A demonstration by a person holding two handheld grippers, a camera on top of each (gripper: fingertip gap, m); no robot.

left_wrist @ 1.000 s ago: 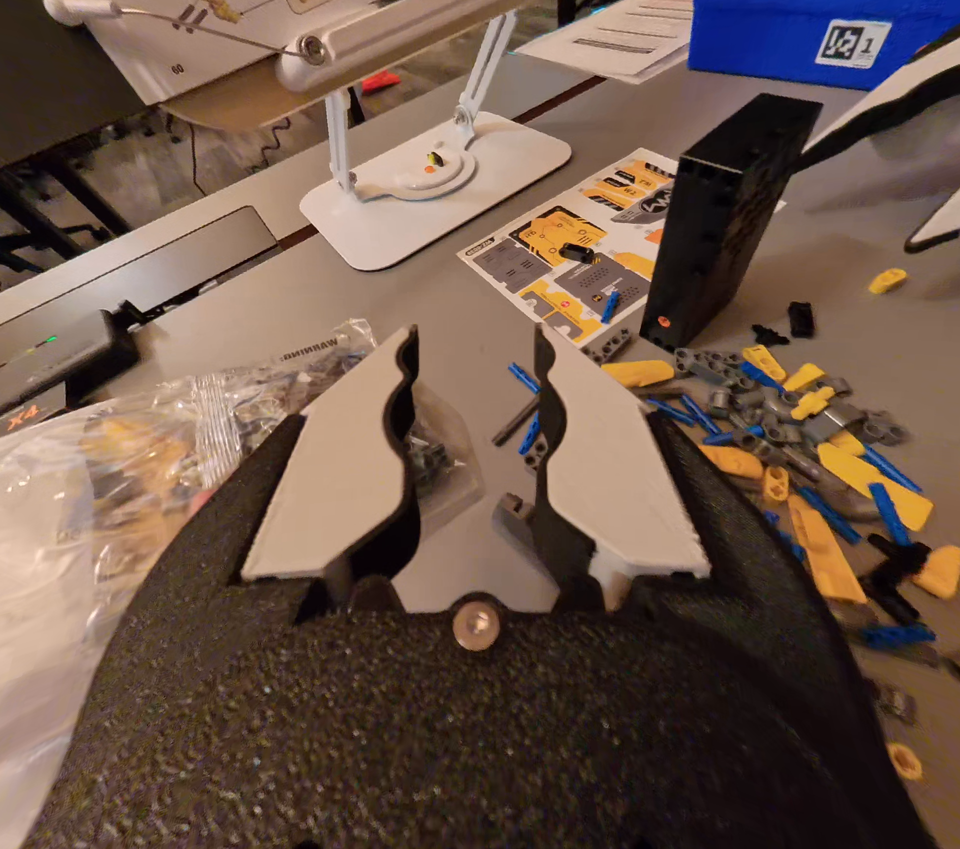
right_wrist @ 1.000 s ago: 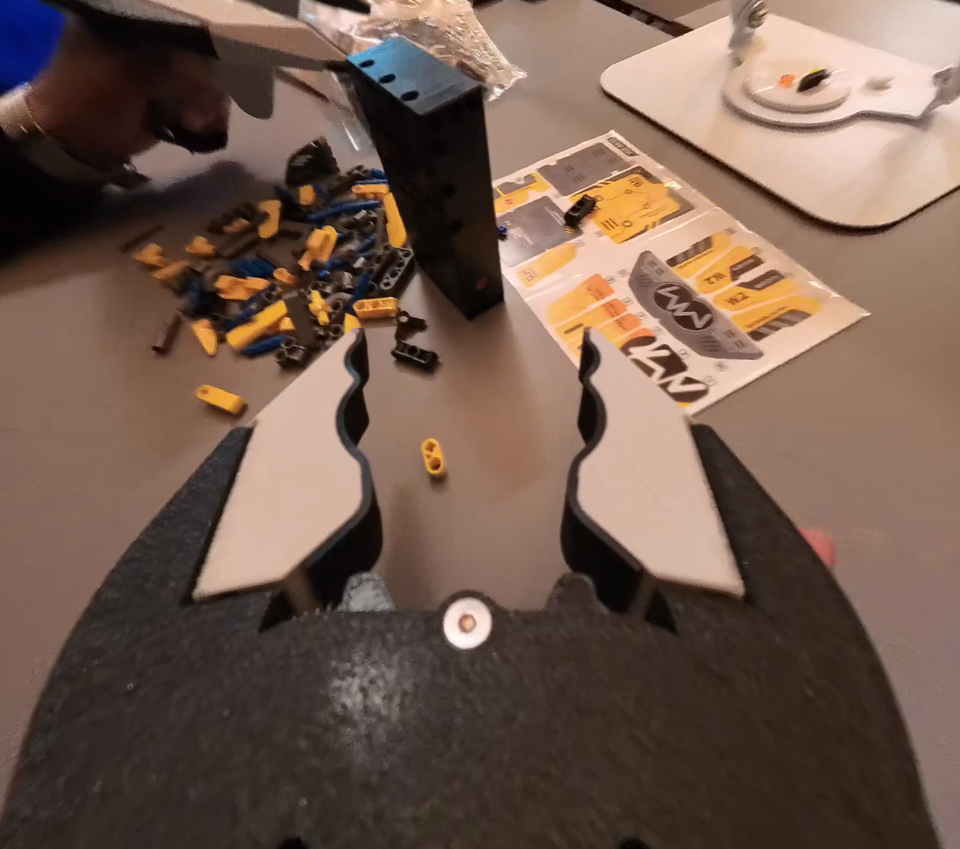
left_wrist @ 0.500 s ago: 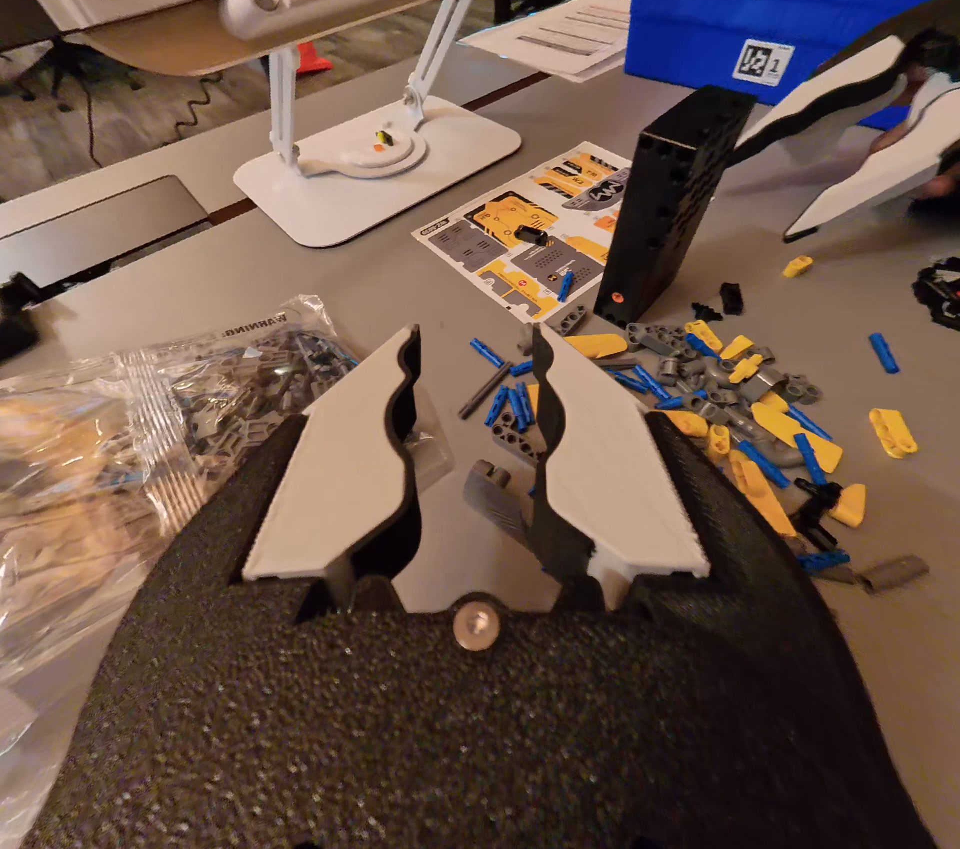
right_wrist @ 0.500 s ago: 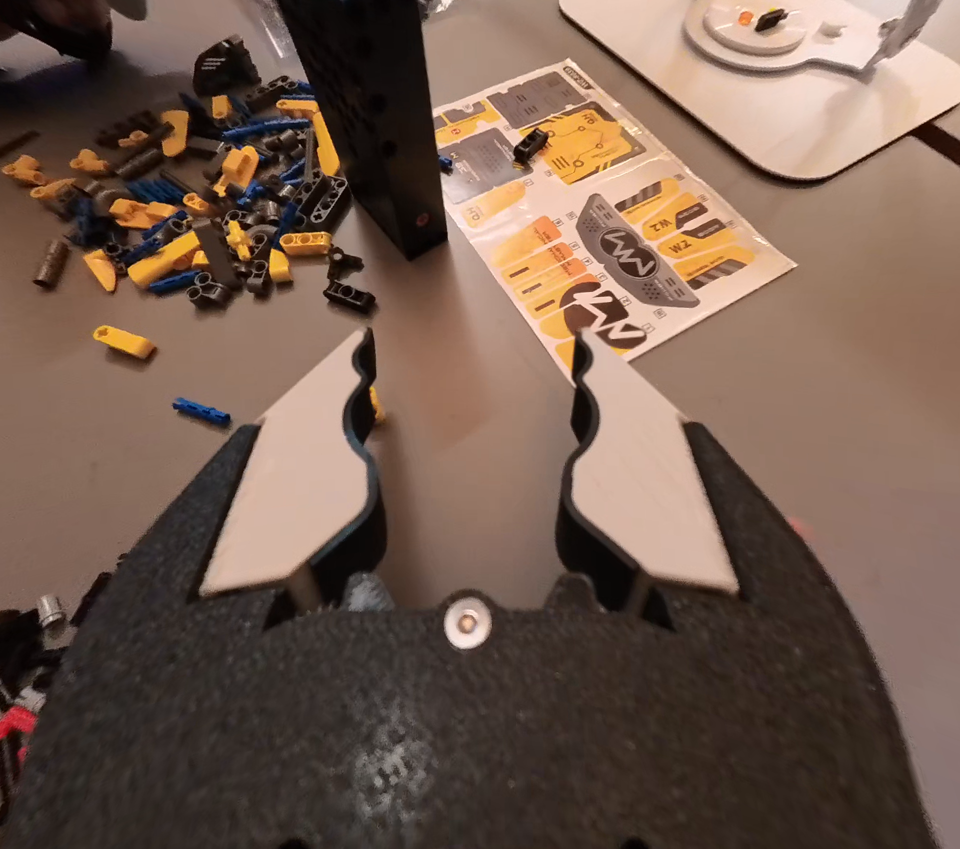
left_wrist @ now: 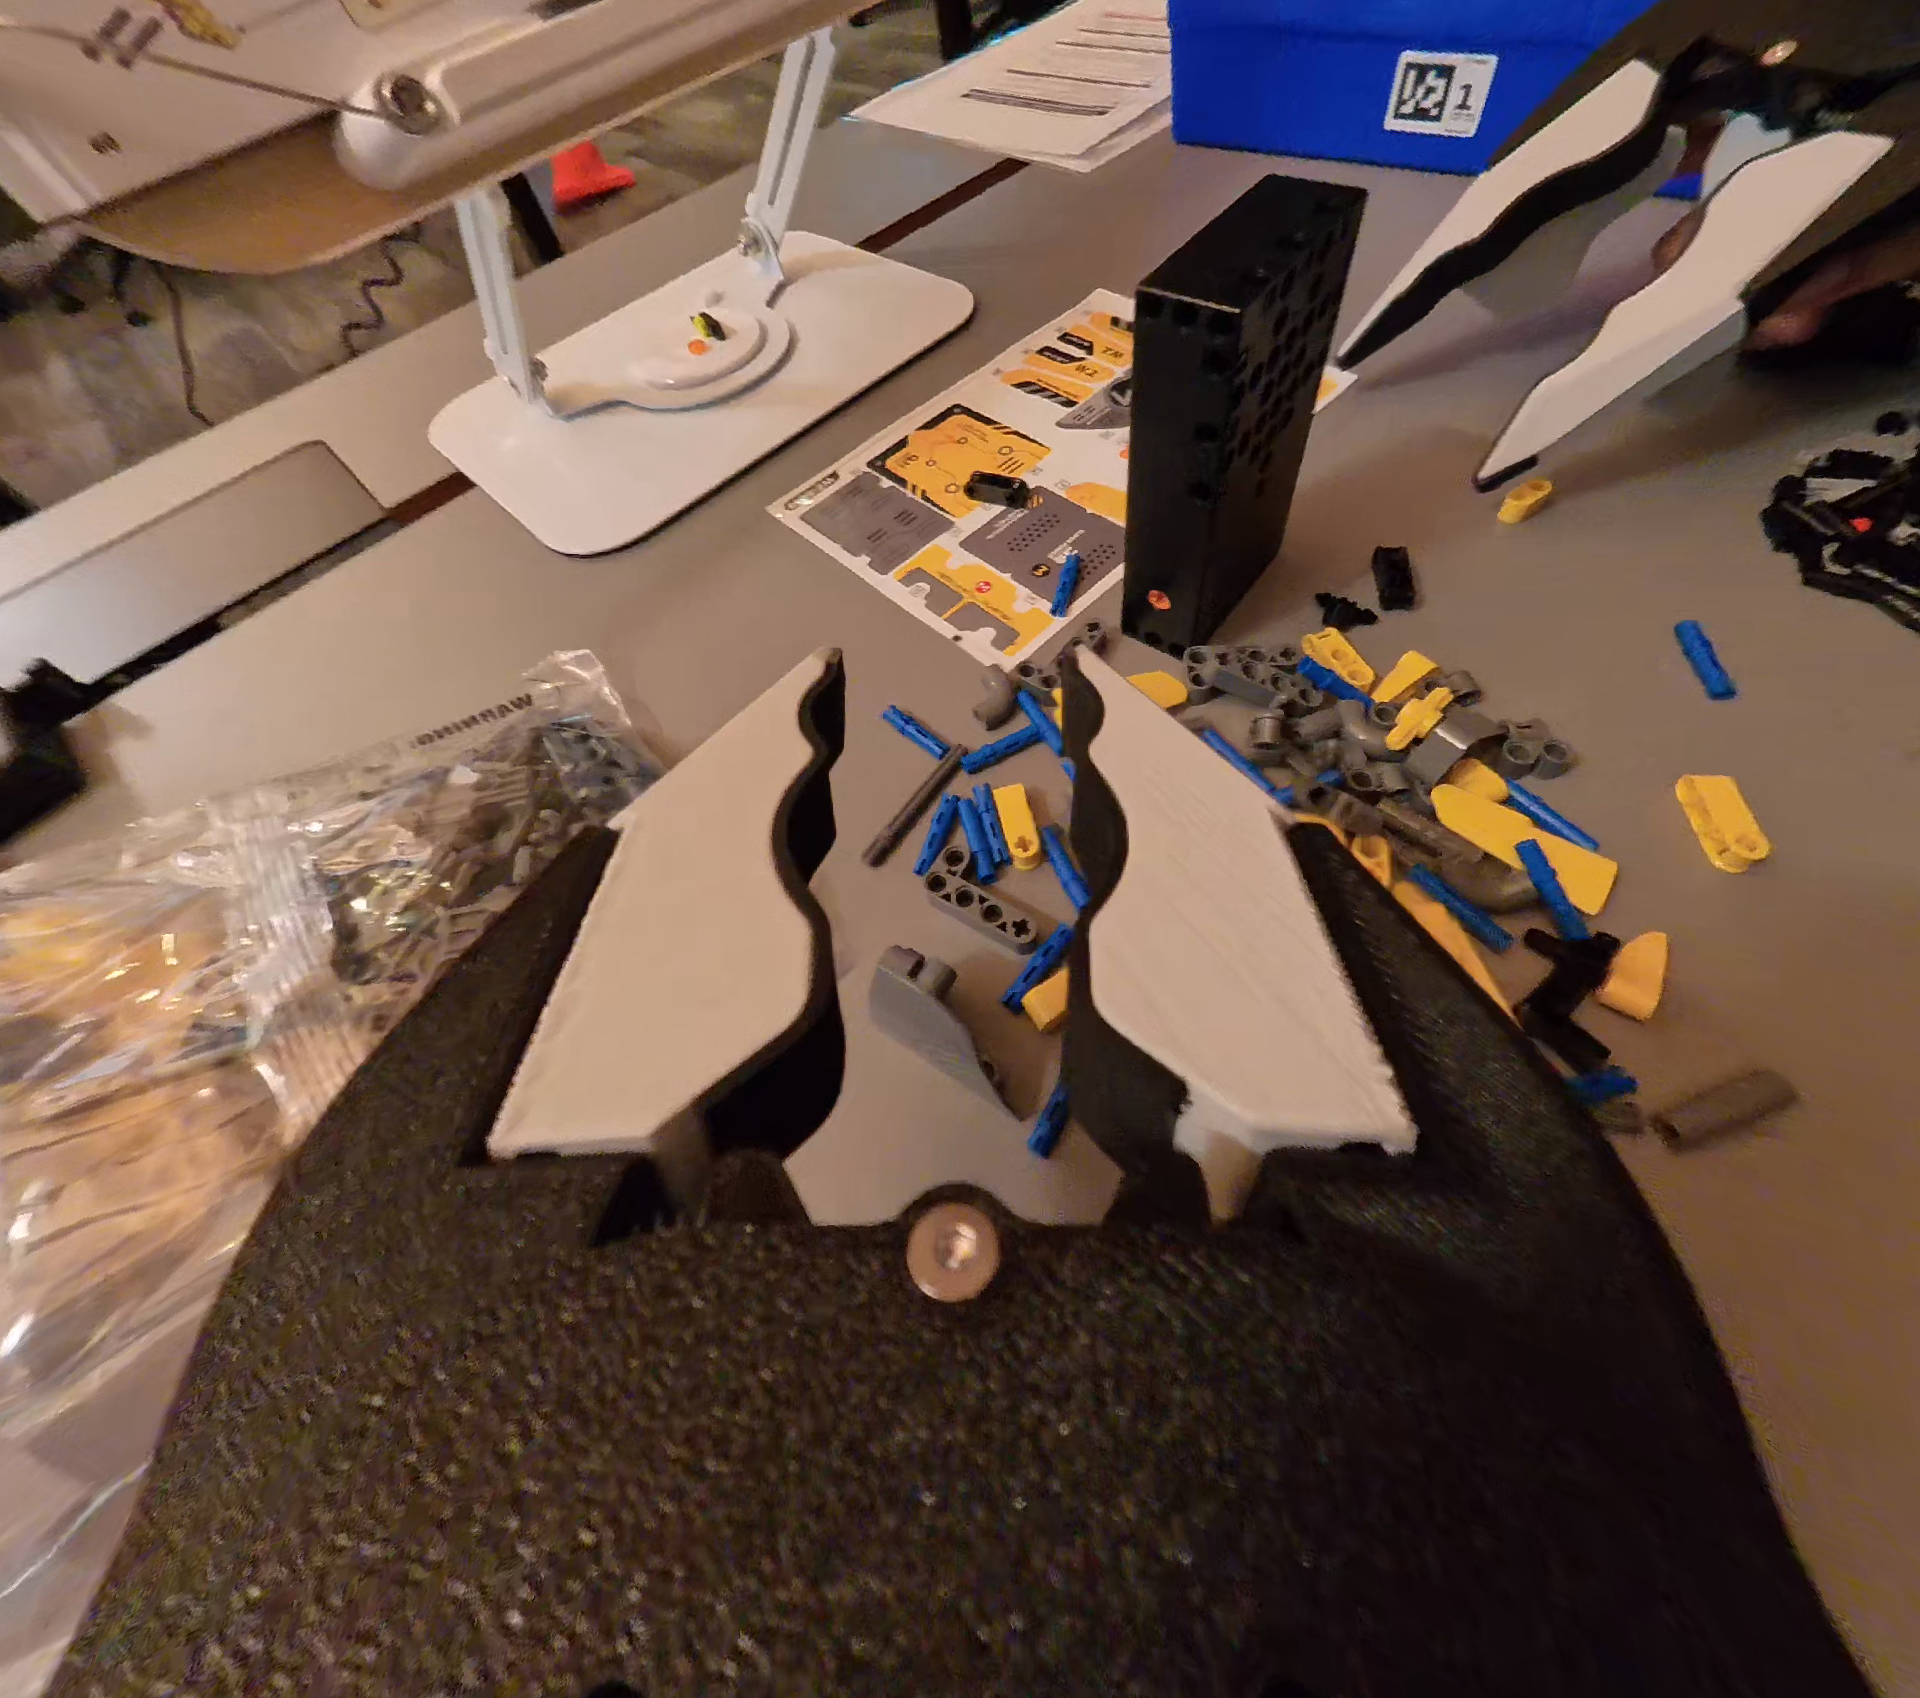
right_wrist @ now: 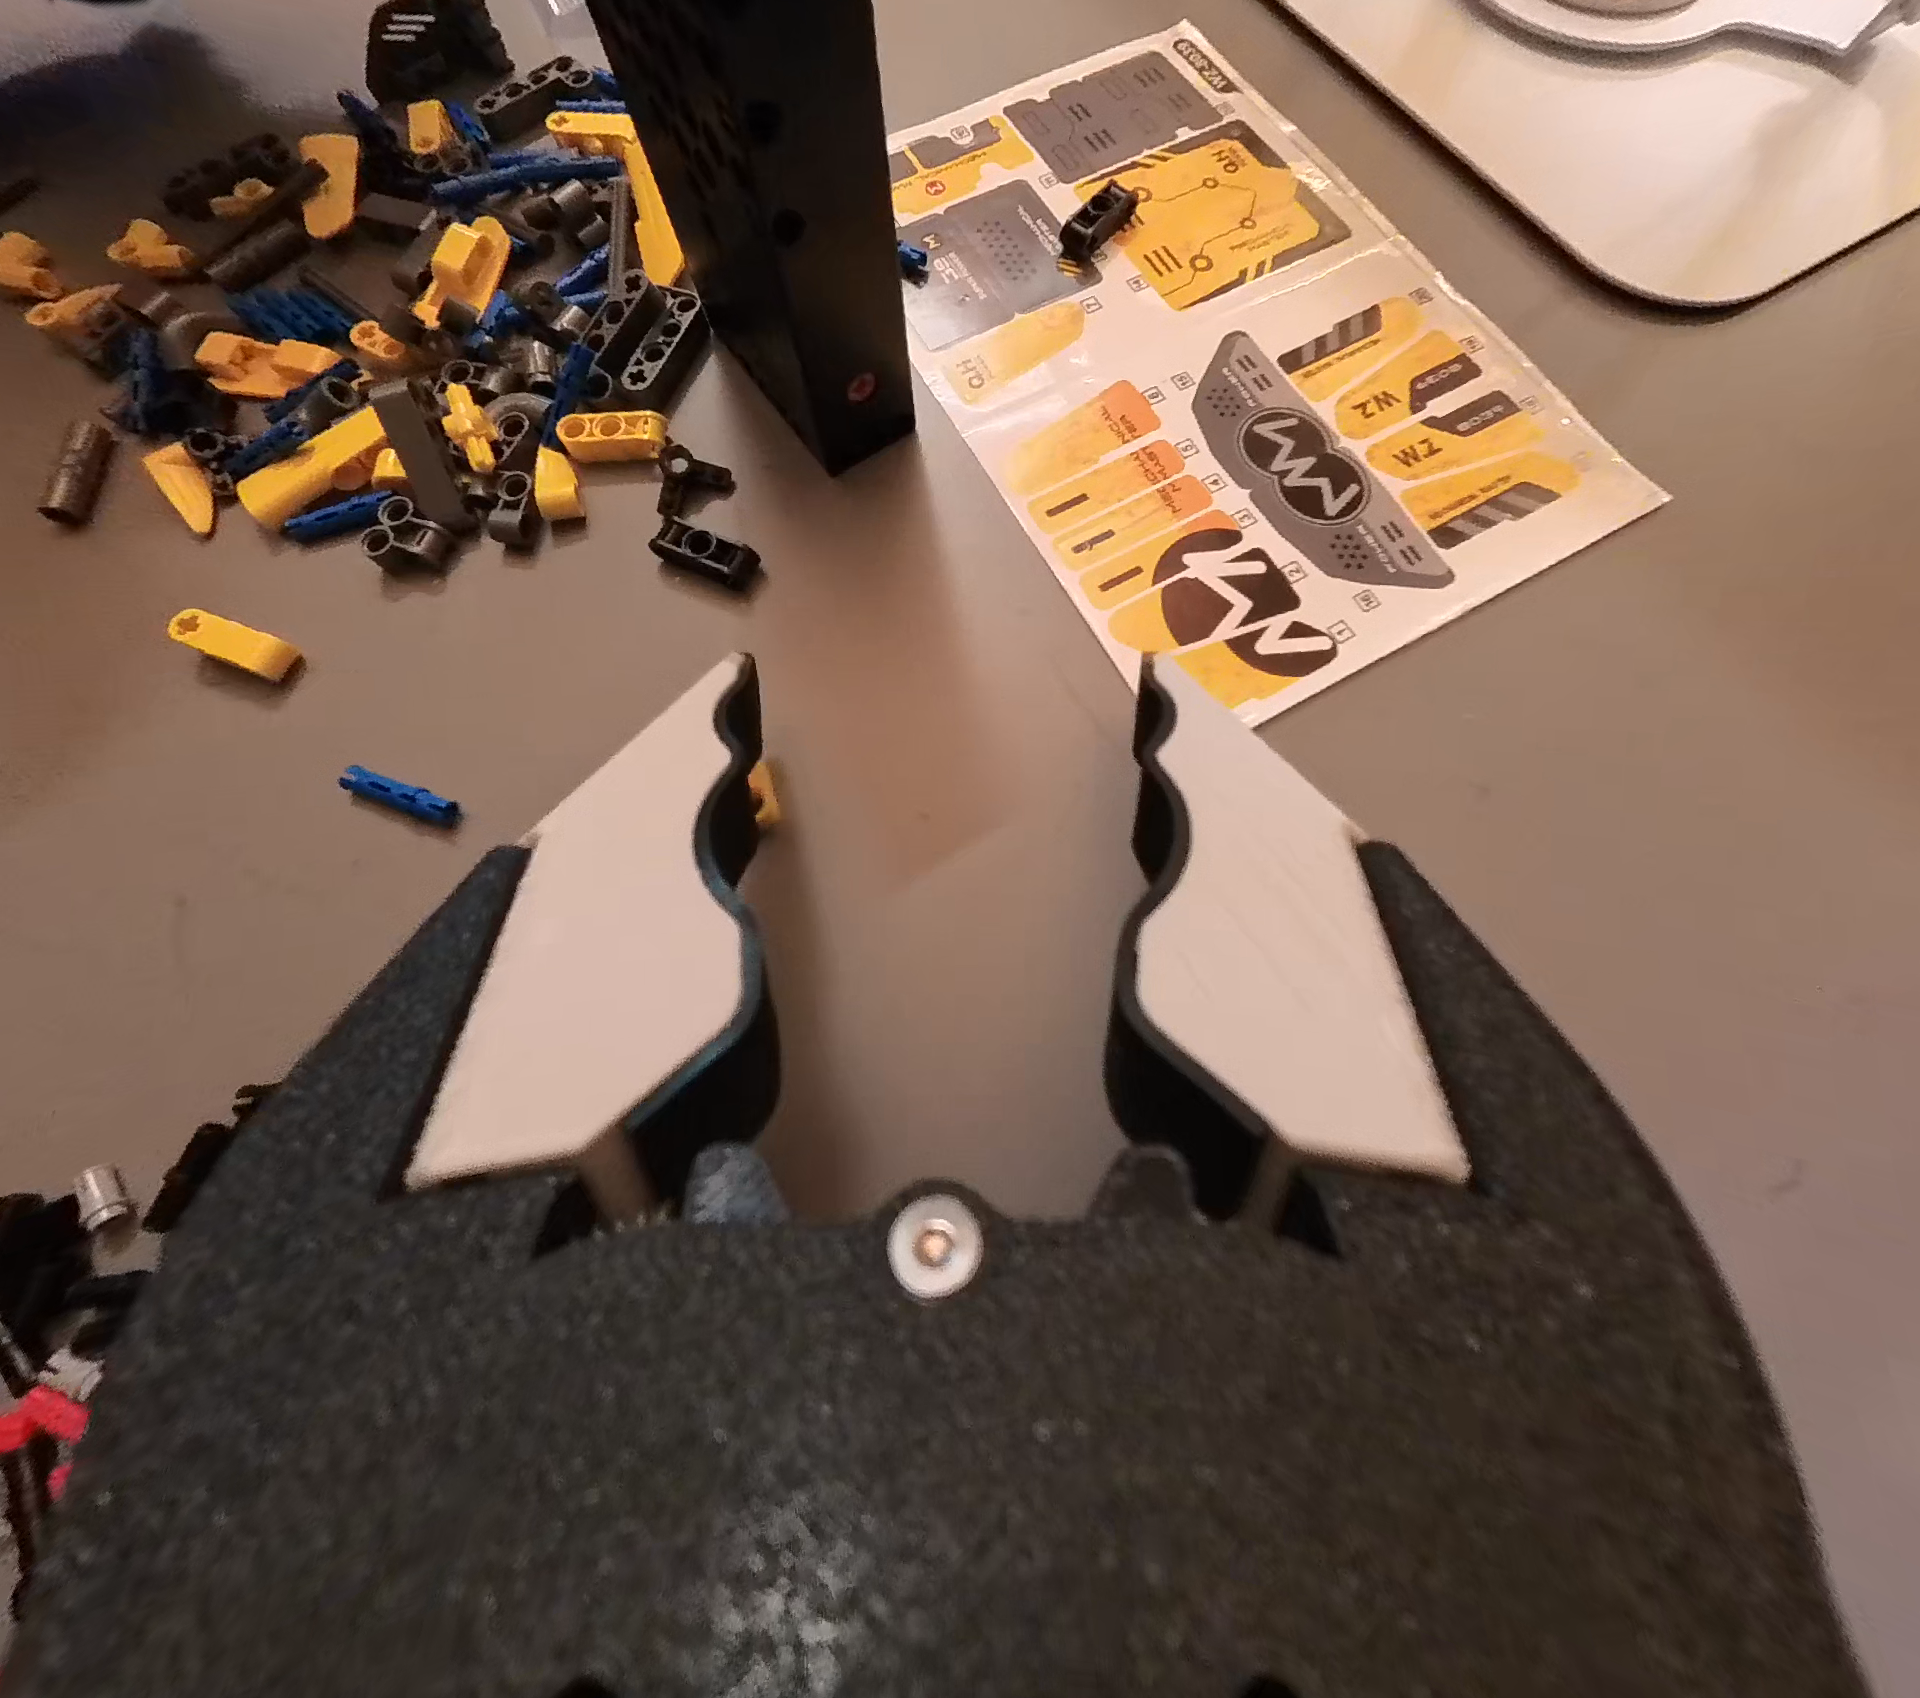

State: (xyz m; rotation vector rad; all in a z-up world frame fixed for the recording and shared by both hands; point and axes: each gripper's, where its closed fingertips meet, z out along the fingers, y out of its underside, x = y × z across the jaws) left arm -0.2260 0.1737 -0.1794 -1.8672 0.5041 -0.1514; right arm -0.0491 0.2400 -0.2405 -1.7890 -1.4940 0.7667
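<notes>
Worktop [right_wrist: 1558, 817] under my tools carried a black block [right_wrist: 748, 121] standing upright beside a sticker sheet [right_wrist: 1247, 401] and loose building pieces [left_wrist: 1351, 775]. My left tool [left_wrist: 951, 682] hung released over blue pins; my right tool [right_wrist: 940, 677] gaped empty beside a small yellow piece [right_wrist: 765, 794].

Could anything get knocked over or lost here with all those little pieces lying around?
Maybe. The tall black block stands upright on a narrow end beside the pile of small pieces, so a bump from the open right gripper might topple it. The small yellow piece by that gripper's finger could get flicked away.
</notes>
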